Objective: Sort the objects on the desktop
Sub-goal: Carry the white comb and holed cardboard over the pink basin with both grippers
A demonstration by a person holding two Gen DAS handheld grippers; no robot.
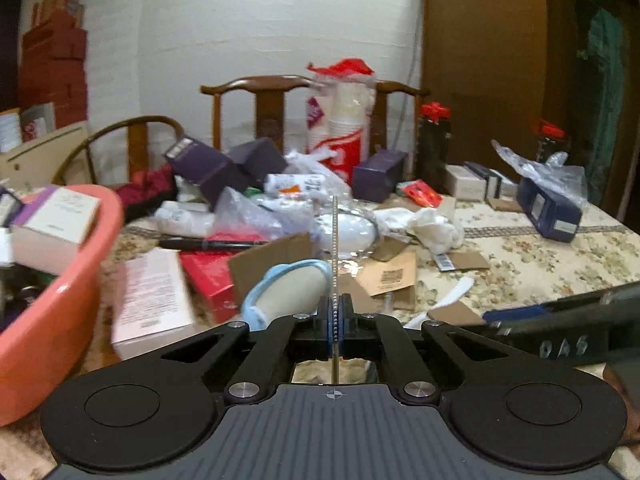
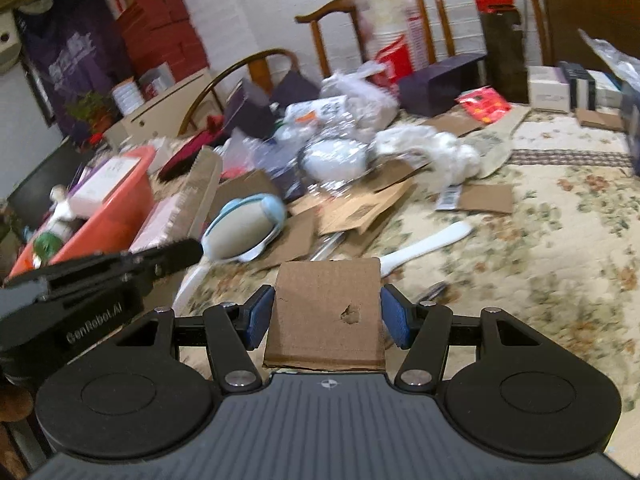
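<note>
My left gripper (image 1: 335,316) is shut on a thin flat card (image 1: 335,248) seen edge-on, standing upright between the pads. From the right wrist view the same piece shows as a tall cardboard-like sheet (image 2: 202,196) held by the left gripper (image 2: 180,254). My right gripper (image 2: 327,316) is shut on a brown cardboard piece (image 2: 326,316) with a small hole in it. A blue-rimmed lint roller (image 1: 288,292) lies on the table just ahead; it also shows in the right wrist view (image 2: 244,232).
A pink basin (image 1: 60,300) with boxes in it stands at the left. Cardboard scraps (image 1: 392,280), purple boxes (image 1: 208,168), plastic bags, a white spoon (image 2: 424,248) and a paper cup stack (image 1: 348,120) crowd the floral tablecloth (image 1: 540,256). Wooden chairs stand behind.
</note>
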